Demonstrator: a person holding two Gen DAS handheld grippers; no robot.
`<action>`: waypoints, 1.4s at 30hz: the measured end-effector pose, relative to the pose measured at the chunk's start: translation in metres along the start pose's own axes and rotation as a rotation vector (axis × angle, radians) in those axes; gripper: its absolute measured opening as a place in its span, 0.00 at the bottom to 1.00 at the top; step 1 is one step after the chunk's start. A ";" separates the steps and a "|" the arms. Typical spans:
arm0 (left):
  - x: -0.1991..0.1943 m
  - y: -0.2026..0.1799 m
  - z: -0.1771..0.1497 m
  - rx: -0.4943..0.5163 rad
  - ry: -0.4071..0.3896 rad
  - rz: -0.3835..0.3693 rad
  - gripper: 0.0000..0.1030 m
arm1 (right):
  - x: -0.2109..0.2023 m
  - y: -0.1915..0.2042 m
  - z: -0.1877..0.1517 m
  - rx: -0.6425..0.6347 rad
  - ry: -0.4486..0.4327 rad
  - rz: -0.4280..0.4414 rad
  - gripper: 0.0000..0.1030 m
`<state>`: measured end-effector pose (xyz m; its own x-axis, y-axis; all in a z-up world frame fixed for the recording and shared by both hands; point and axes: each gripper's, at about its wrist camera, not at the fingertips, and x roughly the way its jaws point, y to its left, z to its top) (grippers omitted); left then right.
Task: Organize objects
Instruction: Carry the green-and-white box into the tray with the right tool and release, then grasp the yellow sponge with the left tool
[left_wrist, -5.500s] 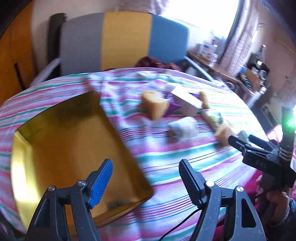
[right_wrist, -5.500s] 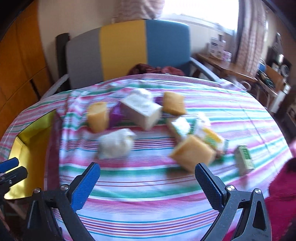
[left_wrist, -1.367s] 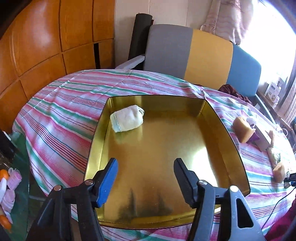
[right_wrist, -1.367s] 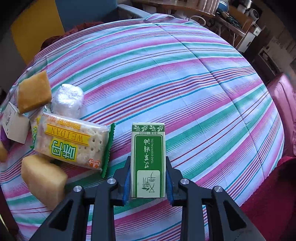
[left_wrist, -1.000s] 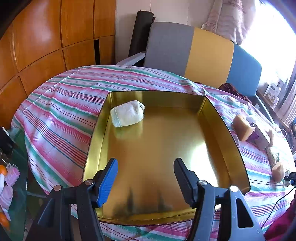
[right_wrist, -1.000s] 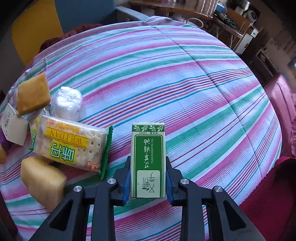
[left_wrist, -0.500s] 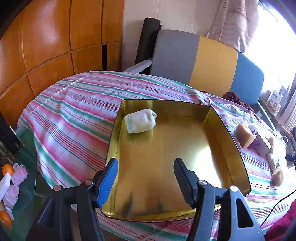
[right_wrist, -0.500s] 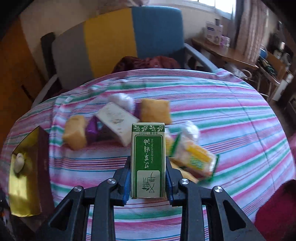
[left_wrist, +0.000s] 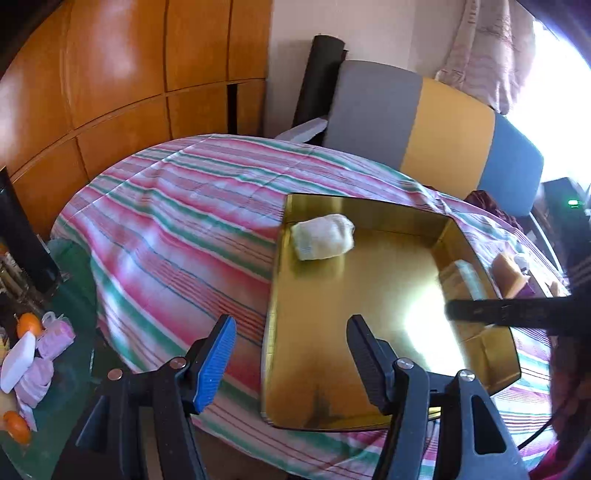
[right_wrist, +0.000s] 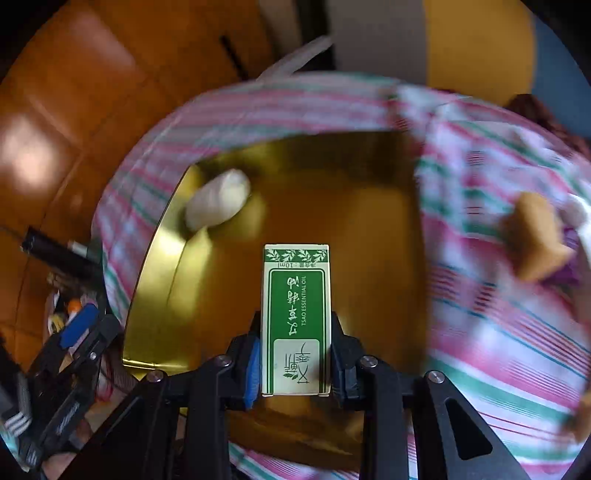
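Note:
A gold tray (left_wrist: 369, 332) lies on the striped tablecloth; it also shows in the right wrist view (right_wrist: 369, 229). A white wrapped bundle (left_wrist: 322, 237) lies in its far left corner, also seen in the right wrist view (right_wrist: 218, 198). My right gripper (right_wrist: 295, 365) is shut on a green and white essential oil box (right_wrist: 294, 317) and holds it above the tray. In the left wrist view that gripper (left_wrist: 517, 312) reaches in from the right over the tray. My left gripper (left_wrist: 291, 350) is open and empty at the tray's near left edge.
An orange sponge-like block (left_wrist: 508, 273) and other small items lie on the cloth right of the tray; the block also shows in the right wrist view (right_wrist: 535, 236). A grey, yellow and blue chair (left_wrist: 424, 136) stands behind the table. Clutter (left_wrist: 26, 354) lies low at left.
My right gripper has carried the green box left, from above the pile of items to above the gold tray. My left gripper has drawn back and left, still open.

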<state>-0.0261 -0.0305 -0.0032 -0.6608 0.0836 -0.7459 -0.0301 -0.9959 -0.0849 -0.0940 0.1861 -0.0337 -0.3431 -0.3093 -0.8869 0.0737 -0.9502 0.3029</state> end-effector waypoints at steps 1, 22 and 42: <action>0.001 0.004 0.000 -0.007 0.002 0.005 0.61 | 0.013 0.010 0.003 -0.012 0.020 -0.003 0.30; 0.015 0.037 -0.006 -0.103 0.028 0.008 0.61 | 0.018 0.046 -0.001 -0.009 -0.115 -0.008 0.79; 0.006 -0.099 0.034 0.150 0.028 -0.243 0.61 | -0.105 -0.120 -0.097 0.212 -0.299 -0.258 0.92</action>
<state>-0.0530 0.0677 0.0233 -0.5999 0.3193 -0.7336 -0.2971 -0.9402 -0.1663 0.0241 0.3285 -0.0105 -0.5827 -0.0085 -0.8127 -0.2332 -0.9561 0.1772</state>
